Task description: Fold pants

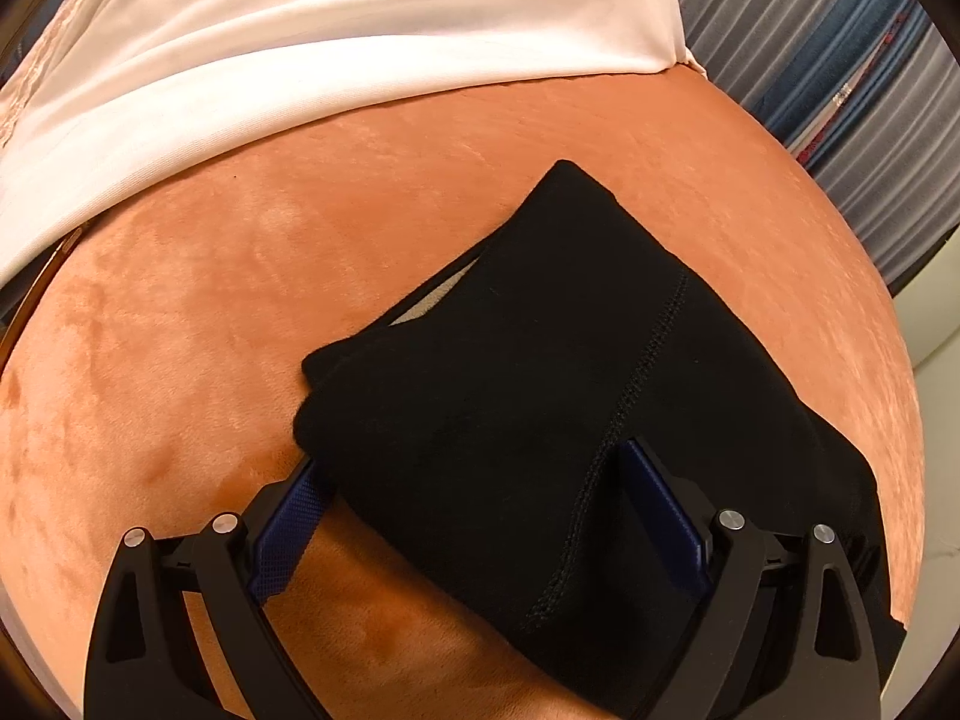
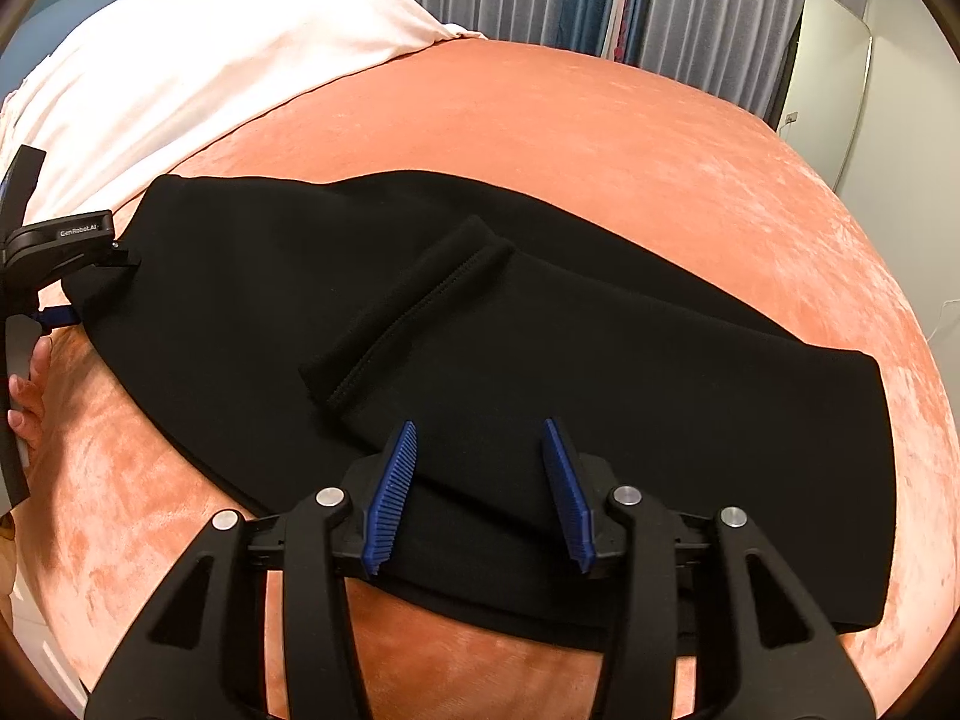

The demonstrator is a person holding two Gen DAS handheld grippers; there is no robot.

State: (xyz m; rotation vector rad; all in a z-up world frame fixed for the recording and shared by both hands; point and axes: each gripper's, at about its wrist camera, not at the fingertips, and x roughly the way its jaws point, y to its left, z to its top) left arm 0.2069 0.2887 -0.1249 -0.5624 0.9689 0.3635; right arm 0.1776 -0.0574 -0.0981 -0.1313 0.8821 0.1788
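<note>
Pants [image 2: 600, 330] lie flat across the orange bedspread [image 2: 660, 150], folded into a long black band running left to right. One loose flap with a stitched seam [image 2: 414, 312] sits skewed on top near the middle.

Right gripper [image 2: 480, 423]: fingers apart, not pinching anything. It hovers over the near edge of the cloth, and fabric passes under the gap.

Left gripper [image 1: 471, 456]: fingers spread wide at the left end of the pants. The cloth drapes across between them, the left pad [image 1: 288, 516] is at the fabric edge and the right pad [image 1: 660, 510] sits on top. I see no pinch there either. Your hand [image 2: 27, 390] is visible on its handle in the right view.

Risks from here:
- That left end is a thick stack. If you close there you may grab only the top layers; the lower ones stay behind and the fold opens up.
- The left pad is tucked at the edge, so any sideways drag will pull the stack out of square.
- The skewed flap isn't aligned. If you fold over it you'll lock in a lump and a crooked outline.
- The plush bedspread grips cloth, so sliding instead of lifting will bunch the bottom layer.
- The near edge is close to the edge of the bed, and a tug toward you could pull it off.
- The white pillow [image 1: 300, 48] is well clear at the far side and is no issue.
</note>
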